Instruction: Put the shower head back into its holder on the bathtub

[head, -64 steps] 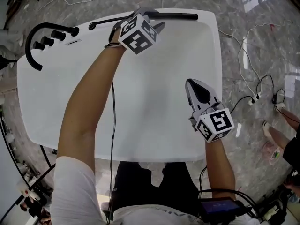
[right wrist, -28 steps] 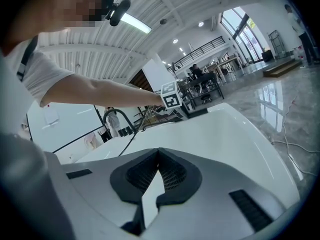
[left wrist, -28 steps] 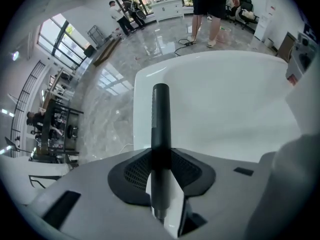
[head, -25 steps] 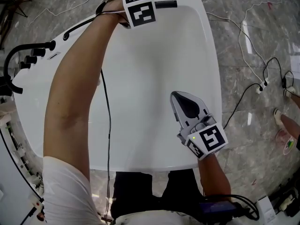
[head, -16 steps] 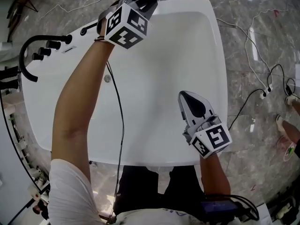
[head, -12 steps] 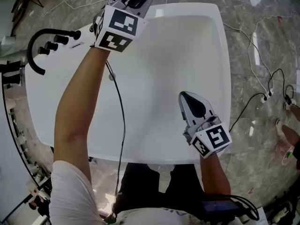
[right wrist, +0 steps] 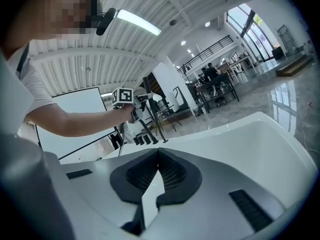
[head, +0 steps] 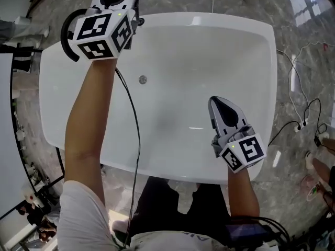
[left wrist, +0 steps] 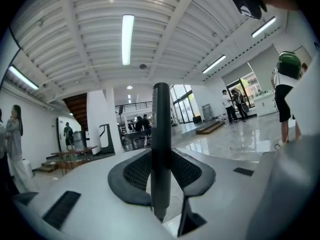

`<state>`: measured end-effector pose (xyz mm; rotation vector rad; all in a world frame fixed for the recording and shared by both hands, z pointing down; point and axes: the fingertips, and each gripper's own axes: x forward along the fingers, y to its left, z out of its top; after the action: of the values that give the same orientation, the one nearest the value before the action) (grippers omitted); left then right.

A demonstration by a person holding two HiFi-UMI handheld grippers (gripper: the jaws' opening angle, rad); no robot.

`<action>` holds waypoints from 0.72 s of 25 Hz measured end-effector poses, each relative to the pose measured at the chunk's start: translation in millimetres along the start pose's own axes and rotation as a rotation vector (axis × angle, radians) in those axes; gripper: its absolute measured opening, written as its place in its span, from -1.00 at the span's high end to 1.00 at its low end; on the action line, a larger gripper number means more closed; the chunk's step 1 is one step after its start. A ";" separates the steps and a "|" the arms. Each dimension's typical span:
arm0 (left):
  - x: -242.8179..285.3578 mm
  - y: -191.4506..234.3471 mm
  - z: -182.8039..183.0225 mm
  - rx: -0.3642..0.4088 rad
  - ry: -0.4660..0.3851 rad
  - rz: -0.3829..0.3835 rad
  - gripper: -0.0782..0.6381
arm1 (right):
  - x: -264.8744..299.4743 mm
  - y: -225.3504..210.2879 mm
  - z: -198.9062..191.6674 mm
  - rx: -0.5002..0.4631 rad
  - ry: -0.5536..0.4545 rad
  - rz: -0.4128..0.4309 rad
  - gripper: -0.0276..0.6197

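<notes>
Lifted off the bathtub (head: 209,30) rim, left gripper (left wrist: 161,176) clamps shower head (left wrist: 161,129) upright (black faucet (head: 65,35) seemingly just beneath); right gripper (head: 222,104) closed, empty.

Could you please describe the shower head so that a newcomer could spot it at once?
Find the white bathtub, then its far left corner by the curved black tap, where the left claw is held up. The shower head is the slim black rod gripped in that claw: straight, unlike the tap's bent spout.
</notes>
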<state>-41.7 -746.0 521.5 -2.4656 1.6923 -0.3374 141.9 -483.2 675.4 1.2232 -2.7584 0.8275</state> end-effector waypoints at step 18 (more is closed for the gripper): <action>-54.0 127.9 -79.4 -0.240 -0.070 0.118 0.43 | 136.4 59.8 57.0 -0.182 -0.044 -0.012 0.89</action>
<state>-196.1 -740.5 562.5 -2.4868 1.9396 -0.0360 17.0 -570.4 628.5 1.2366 -2.7831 0.5400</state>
